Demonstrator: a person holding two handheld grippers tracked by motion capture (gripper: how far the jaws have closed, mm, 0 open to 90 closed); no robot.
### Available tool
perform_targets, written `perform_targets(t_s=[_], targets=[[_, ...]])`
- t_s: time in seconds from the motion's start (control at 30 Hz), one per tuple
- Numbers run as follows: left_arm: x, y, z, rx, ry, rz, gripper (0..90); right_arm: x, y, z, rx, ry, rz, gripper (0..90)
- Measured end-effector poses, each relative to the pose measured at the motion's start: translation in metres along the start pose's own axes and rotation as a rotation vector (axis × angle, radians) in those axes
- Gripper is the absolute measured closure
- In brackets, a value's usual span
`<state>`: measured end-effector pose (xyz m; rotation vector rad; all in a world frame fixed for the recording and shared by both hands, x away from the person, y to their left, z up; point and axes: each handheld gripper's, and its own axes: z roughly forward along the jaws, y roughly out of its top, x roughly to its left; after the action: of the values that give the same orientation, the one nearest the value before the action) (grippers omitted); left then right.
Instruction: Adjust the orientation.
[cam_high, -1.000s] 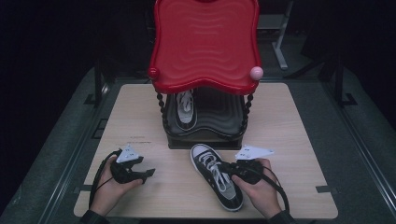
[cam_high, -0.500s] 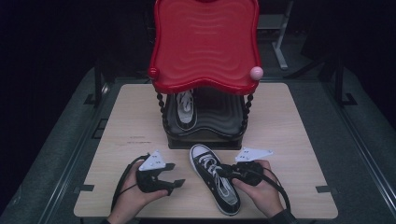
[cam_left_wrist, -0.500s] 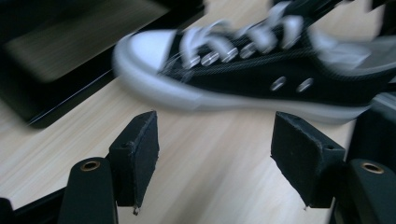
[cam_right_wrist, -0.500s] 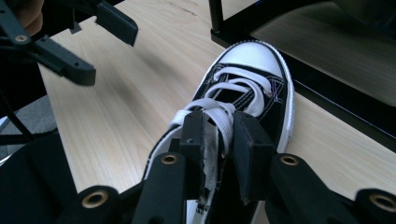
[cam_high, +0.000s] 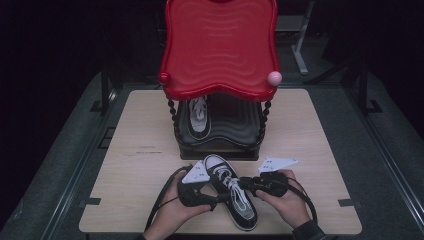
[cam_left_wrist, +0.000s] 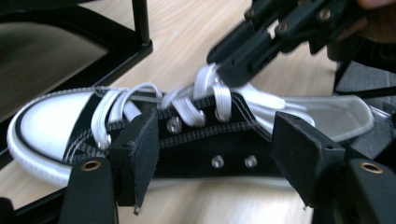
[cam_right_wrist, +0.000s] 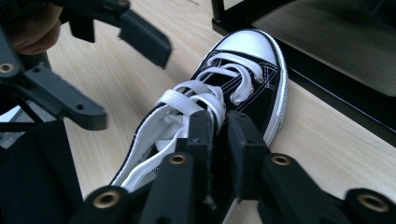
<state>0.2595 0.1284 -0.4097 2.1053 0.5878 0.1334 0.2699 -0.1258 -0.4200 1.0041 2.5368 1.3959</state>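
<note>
1. The shoe (cam_left_wrist: 196, 140) is matt black cloth, with a smooth white rubber-looking toe and shiny metal eyelets.
2. The table (cam_high: 125, 160) has a pale, matt wood grain.
3. The shelf (cam_high: 220, 45) has a glossy red top.

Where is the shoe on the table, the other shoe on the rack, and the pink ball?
Shoe on the table (cam_high: 235, 200), high view, its laces.
Shoe on the rack (cam_high: 198, 122), high view, its tongue.
Pink ball (cam_high: 274, 78), high view, its middle.

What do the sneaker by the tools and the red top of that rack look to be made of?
Black sneaker: upper looks like matte woven canvas with visible white stitching and metal eyelets; toe cap and sole rim look like smooth white rubber; flat white laces, likely fabric. Red shelf top: glossy with rippled relief and soft highlights, probably moulded plastic or lacquered wood.
</note>
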Motion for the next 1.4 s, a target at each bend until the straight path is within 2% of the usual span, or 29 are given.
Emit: perform_targets(t_s=[0.03,0.2,0.3,0.4,0.47,0.6,0.67,0.7,0.83,0.87,0.9,0.97,1.2,1.4], targets=[[0.000,0.003,0.005,-0.008,-0.007,-0.007,32.6,0.000,0.000,0.000,0.002,0.004,-0.003,81.7],[-0.002,0.007,0.018,-0.022,0.009,-0.018,33.3,0.000,0.000,0.000,0.005,0.011,-0.004,85.2],[-0.001,0.006,0.024,-0.009,0.023,-0.021,33.5,0.000,0.001,0.000,0.007,0.009,-0.007,85.7],[0.001,0.003,0.022,-0.011,0.015,-0.034,34.6,0.001,0.001,0.000,0.010,0.006,-0.011,86.0],[0.002,0.000,0.019,-0.002,0.009,-0.027,37.6,0.001,0.001,0.000,0.010,0.006,-0.012,86.1],[0.004,-0.009,0.017,0.001,-0.036,-0.055,50.1,0.001,0.001,0.000,0.014,0.011,-0.015,86.2],[0.004,-0.010,0.018,0.004,-0.044,-0.063,56.1,0.001,0.001,0.000,0.016,0.012,-0.017,86.2],[0.005,-0.010,0.019,0.018,-0.073,-0.087,61.2,0.001,0.001,0.001,0.019,0.014,-0.018,86.1],[0.008,-0.010,0.021,0.042,-0.089,-0.128,76.5,0.001,0.001,0.005,0.025,0.025,-0.024,85.7],[0.008,-0.010,0.021,0.042,-0.089,-0.128,79.6,0.001,0.001,0.005,0.025,0.025,-0.024,85.7],[0.011,-0.010,0.021,0.041,-0.107,-0.162,82.4,0.002,0.002,0.006,0.031,0.028,-0.024,86.5],[0.010,-0.010,0.019,0.041,-0.108,-0.172,84.9,0.003,0.003,0.005,0.033,0.026,-0.032,86.8],[0.009,-0.006,0.006,0.043,-0.103,-0.131,86.1,0.011,0.002,0.000,0.023,0.056,-0.041,86.9],[0.001,0.003,-0.007,0.018,-0.130,-0.079,86.2,0.022,0.003,-0.013,-0.017,0.068,-0.050,87.0]])
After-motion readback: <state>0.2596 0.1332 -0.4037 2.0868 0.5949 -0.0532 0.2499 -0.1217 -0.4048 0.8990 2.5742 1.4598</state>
